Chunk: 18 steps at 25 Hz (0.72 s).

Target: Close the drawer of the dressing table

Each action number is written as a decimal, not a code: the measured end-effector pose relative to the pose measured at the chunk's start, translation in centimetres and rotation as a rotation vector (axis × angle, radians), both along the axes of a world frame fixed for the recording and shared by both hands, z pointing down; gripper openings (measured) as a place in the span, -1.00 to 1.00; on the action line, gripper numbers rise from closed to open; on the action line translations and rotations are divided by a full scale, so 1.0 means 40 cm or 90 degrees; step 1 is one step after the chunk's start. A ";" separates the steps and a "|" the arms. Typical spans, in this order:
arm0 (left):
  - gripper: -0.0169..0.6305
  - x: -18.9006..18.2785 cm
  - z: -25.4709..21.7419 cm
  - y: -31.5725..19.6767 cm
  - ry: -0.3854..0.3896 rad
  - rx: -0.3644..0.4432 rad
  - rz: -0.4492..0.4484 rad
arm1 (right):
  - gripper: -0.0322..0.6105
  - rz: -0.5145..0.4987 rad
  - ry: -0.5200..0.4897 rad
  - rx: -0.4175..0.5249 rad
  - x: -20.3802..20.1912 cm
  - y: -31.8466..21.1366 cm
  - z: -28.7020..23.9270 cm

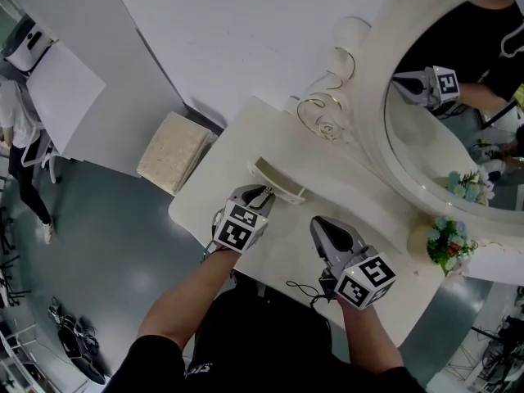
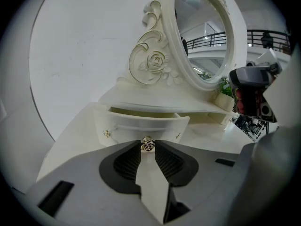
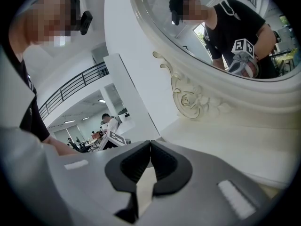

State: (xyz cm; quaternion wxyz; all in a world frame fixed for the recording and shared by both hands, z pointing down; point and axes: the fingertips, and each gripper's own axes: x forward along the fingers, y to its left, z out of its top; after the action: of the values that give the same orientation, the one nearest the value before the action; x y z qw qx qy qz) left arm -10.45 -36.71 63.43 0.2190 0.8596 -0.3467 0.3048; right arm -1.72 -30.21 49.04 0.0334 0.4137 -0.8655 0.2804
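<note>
The cream dressing table [image 1: 237,150] is standing against a white wall [image 1: 246,23], its oval mirror [image 1: 426,137] running off the edge of the head view so only part of the glass is showing. The small drawer [image 2: 141,122] under the mirror's shelf is sitting pulled out toward the person, its inside mostly hidden behind its own front. The left gripper [image 1: 263,195] is pinching the drawer's little rose-shaped knob [image 2: 147,145] between its jaw tips, covering it completely from above, while the right gripper [image 3: 150,143] is hovering over the bare tabletop close by, jaws pressed together on nothing.
</note>
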 end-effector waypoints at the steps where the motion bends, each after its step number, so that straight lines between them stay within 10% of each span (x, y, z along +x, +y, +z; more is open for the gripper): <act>1: -0.64 0.003 0.001 -0.004 0.000 0.000 0.001 | -0.86 0.001 -0.001 -0.001 0.002 0.000 0.001; 18: -0.64 0.043 0.024 -0.063 -0.022 -0.012 0.020 | -0.86 0.019 -0.006 -0.009 0.045 -0.018 0.018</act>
State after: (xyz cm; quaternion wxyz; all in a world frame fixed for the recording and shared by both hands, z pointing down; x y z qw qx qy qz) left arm -8.73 -39.24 64.41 0.2161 0.8576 -0.3337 0.3262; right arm 0.06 -30.95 49.74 0.0279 0.4250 -0.8573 0.2891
